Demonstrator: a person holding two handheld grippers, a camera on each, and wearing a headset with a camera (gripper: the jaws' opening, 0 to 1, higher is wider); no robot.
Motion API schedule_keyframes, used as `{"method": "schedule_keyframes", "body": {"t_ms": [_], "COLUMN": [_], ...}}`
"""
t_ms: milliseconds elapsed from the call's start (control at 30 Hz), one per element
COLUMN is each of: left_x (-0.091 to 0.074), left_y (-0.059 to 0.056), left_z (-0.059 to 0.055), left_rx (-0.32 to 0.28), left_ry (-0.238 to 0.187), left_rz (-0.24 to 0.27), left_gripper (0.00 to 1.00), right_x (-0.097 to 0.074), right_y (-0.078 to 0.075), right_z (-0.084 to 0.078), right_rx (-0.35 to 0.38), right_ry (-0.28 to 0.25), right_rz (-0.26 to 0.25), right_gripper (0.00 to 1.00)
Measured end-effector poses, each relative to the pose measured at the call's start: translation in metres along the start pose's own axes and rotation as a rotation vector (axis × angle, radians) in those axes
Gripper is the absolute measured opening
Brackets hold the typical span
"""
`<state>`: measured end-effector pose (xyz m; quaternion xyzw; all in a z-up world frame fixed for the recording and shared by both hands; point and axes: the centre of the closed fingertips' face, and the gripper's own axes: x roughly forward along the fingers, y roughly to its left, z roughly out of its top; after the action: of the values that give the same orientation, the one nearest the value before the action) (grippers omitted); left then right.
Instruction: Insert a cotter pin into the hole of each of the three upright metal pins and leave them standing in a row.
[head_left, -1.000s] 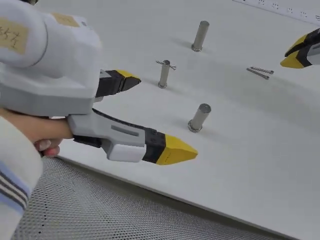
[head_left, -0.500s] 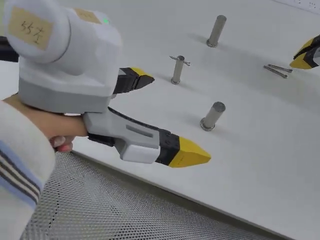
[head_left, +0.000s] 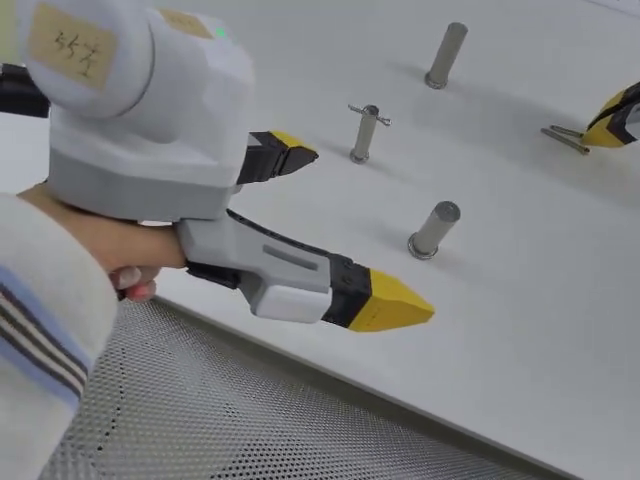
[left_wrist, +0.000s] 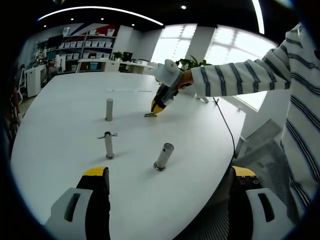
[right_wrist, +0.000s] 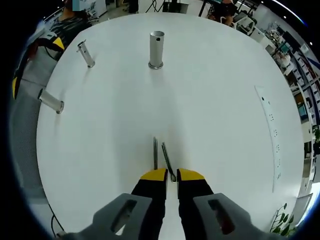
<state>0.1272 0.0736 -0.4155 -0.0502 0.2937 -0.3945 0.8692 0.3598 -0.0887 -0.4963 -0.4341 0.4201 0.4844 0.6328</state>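
Three upright metal pins stand on the white table (head_left: 520, 330): the far pin (head_left: 445, 55), the middle pin (head_left: 367, 133) with a cotter pin (head_left: 368, 114) through its top, and the near pin (head_left: 435, 230). My left gripper (head_left: 345, 228) hovers wide open left of the near pin, holding nothing. Two loose cotter pins (right_wrist: 155, 152) lie side by side on the table. My right gripper (right_wrist: 172, 176) is down at them, its jaws a narrow gap apart with the end of one cotter pin (right_wrist: 168, 162) in that gap. In the left gripper view the right gripper (left_wrist: 159, 106) sits beyond the pins.
The table's front edge (head_left: 300, 360) runs just below my left gripper, with a grey mesh surface (head_left: 250, 430) under it. A white power strip (right_wrist: 267, 120) lies far off near the table's rim. Bare tabletop surrounds the three pins.
My right gripper has come down and left onto the two loose cotter pins. The left gripper stays wide open near the near pin; the head camera has shifted.
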Motion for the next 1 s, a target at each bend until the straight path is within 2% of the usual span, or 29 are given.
{"method": "schedule_keyframes", "body": {"t_ms": [133, 367, 533, 633, 700, 933, 1000], "left_x": [0.0, -0.001, -0.001, -0.001, -0.002, -0.004, -0.005], "left_y": [0.0, -0.002, -0.001, -0.001, -0.001, -0.004, -0.005], "left_z": [-0.001, -0.002, -0.001, 0.0, 0.002, 0.005, 0.007], "left_rx": [-0.003, 0.003, 0.004, 0.008, 0.012, 0.013, 0.01], "left_ry": [0.001, 0.009, 0.002, 0.0, -0.002, -0.017, -0.023], "left_rz": [-0.002, -0.003, 0.001, 0.004, 0.007, 0.004, 0.0], "left_gripper": [0.99, 0.99, 0.99, 0.99, 0.99, 0.98, 0.95], "right_x": [-0.001, -0.004, -0.006, -0.007, -0.01, -0.023, -0.026], "right_y": [0.005, 0.007, 0.01, 0.008, 0.005, -0.014, -0.016], "right_z": [0.001, 0.002, 0.003, 0.002, 0.0, 0.007, 0.005], "right_rx": [0.01, 0.02, 0.002, -0.027, -0.044, -0.058, -0.074], "right_ry": [-0.003, -0.005, 0.0, 0.013, 0.036, -0.001, 0.002], "right_rz": [0.012, 0.003, -0.003, -0.022, -0.052, -0.082, -0.097], "right_gripper": [0.0, 0.0, 0.0, 0.0, 0.0, 0.0, 0.0]}}
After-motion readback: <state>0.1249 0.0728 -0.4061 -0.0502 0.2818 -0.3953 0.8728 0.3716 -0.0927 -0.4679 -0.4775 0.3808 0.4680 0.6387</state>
